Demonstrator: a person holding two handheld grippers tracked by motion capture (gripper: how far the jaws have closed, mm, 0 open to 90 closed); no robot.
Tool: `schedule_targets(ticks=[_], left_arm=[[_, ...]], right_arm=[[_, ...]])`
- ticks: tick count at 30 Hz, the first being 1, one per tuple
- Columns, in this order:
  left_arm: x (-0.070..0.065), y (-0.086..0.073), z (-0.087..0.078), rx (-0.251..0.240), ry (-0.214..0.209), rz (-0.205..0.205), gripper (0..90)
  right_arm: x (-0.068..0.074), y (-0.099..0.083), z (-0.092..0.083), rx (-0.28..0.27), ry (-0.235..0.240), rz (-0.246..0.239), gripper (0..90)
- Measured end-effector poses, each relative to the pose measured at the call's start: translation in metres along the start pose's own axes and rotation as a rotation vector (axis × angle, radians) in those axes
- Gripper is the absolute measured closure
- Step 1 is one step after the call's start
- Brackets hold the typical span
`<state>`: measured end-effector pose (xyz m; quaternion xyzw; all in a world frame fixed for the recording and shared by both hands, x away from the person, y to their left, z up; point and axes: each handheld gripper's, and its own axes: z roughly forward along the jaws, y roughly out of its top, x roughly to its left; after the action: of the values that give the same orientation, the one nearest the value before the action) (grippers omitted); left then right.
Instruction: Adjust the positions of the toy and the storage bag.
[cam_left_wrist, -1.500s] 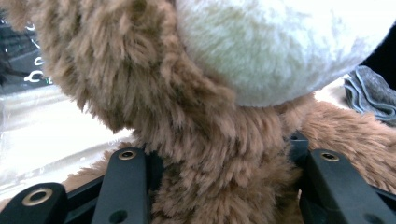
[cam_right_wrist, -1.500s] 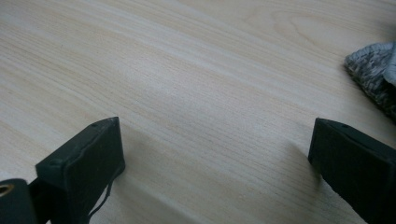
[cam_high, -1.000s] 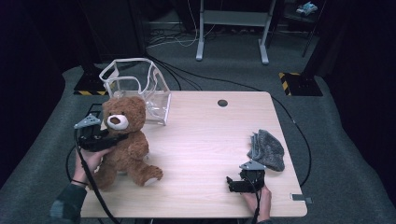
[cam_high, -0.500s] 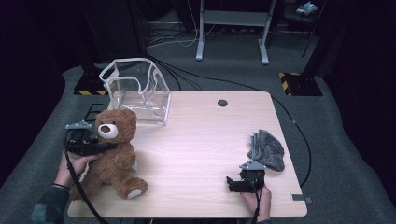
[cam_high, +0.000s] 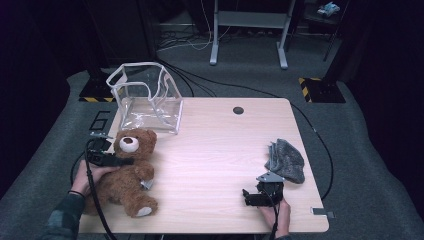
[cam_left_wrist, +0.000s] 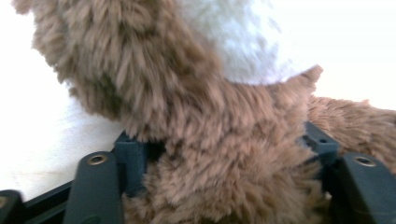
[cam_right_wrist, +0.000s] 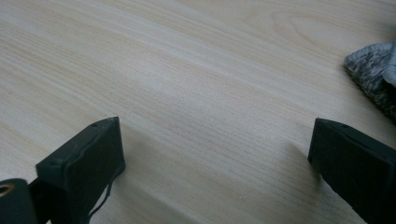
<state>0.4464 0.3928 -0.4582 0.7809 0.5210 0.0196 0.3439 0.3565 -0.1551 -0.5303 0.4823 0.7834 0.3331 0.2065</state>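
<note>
High view: teddy bear (cam_high: 125, 172) lies on its back at the table's (cam_high: 220, 150) near-left corner, just in front of the clear plastic bin (cam_high: 147, 97); set down, release under way. Left gripper (cam_high: 111, 160) at its neck.

Left gripper view: jaws have just been opening, brown fur bulging between them (pads seem slack). Shaggy coat, white muzzle.

Right gripper view: right gripper (cam_right_wrist: 215, 158) gapes wide, idle on bare wood beside the grey cloth (cam_right_wrist: 376, 74).

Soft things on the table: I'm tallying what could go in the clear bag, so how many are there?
2. A brown teddy bear lies at the table's near left, at the left gripper. A grey folded cloth lies at the right, beyond the right gripper.
</note>
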Motion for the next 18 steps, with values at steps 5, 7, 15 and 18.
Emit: schedule_targets(ticks=[5,7,15,18], left_arm=[[-0.005,0.0,-0.003,-0.022,0.04,-0.014,18.8],[-0.006,0.0,-0.007,-0.028,0.065,-0.008,15.5],[-0.013,-0.003,-0.007,-0.014,0.076,0.036,27.3],[-0.016,-0.004,-0.009,-0.009,0.075,0.043,27.3]], right_arm=[[0.0,0.0,0.0,-0.002,0.0,-0.001,2.5],[0.0,0.0,0.0,-0.002,0.001,-0.009,2.5],[0.0,0.0,0.0,-0.002,0.001,-0.009,2.6],[0.001,0.0,0.0,-0.003,-0.004,-0.003,2.6]])
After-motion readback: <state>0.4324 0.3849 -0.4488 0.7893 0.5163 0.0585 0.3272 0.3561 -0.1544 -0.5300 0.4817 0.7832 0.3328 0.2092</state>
